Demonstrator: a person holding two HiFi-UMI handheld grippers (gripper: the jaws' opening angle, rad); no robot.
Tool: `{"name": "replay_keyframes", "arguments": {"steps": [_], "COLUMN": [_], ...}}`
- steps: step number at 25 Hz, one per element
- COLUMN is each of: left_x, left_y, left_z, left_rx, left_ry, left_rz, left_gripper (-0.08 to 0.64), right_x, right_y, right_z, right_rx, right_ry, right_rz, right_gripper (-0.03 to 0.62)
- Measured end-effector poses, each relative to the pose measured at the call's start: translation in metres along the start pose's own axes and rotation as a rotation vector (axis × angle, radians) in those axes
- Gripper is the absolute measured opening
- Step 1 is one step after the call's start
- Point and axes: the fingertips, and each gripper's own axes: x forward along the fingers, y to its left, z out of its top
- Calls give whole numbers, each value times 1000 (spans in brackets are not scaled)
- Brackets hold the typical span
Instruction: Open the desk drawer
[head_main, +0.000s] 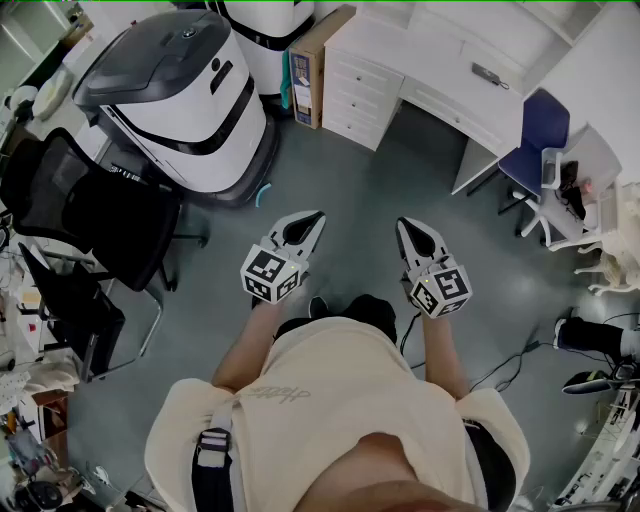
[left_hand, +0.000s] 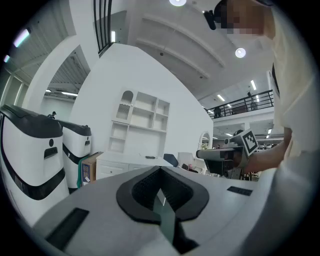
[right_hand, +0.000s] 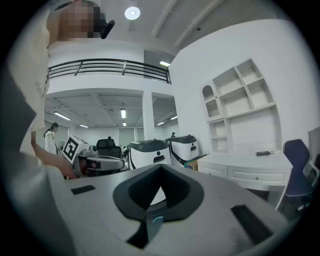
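The white desk (head_main: 445, 70) stands at the far side of the room, with a stack of drawers (head_main: 358, 95) at its left end and shallow drawers (head_main: 455, 110) under its top. All drawers look closed. My left gripper (head_main: 316, 217) and right gripper (head_main: 403, 224) are held side by side over the grey floor, well short of the desk, both pointing toward it. Each is shut with nothing between its jaws. In the left gripper view the left gripper (left_hand: 160, 170) faces the desk (left_hand: 125, 164); in the right gripper view the right gripper (right_hand: 161, 167) has the desk (right_hand: 245, 167) to its right.
Two big white-and-black machines (head_main: 185, 90) stand at the left of the desk, with a cardboard box (head_main: 315, 60) between them and the drawers. A black office chair (head_main: 90, 215) is at the left, a blue chair (head_main: 540, 130) at the desk's right end, and cables (head_main: 520, 360) lie on the floor.
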Motion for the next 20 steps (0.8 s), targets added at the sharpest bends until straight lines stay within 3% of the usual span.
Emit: {"name": "replay_keyframes", "arguments": {"steps": [7, 15, 20], "left_x": [-9, -1, 18], "left_y": [24, 37, 56], "left_z": [5, -8, -21], "left_rx": [-10, -42, -59], "left_ry": [-19, 29, 55], "left_rz": [21, 10, 47], "left_gripper": [0, 0, 0], "right_x": [19, 23, 42], "right_y": [12, -9, -27], "right_z": [7, -4, -24], "right_rx": [-63, 19, 59], "right_ry": [5, 32, 74], "right_rz": [2, -59, -51], "right_gripper": [-6, -6, -6]}}
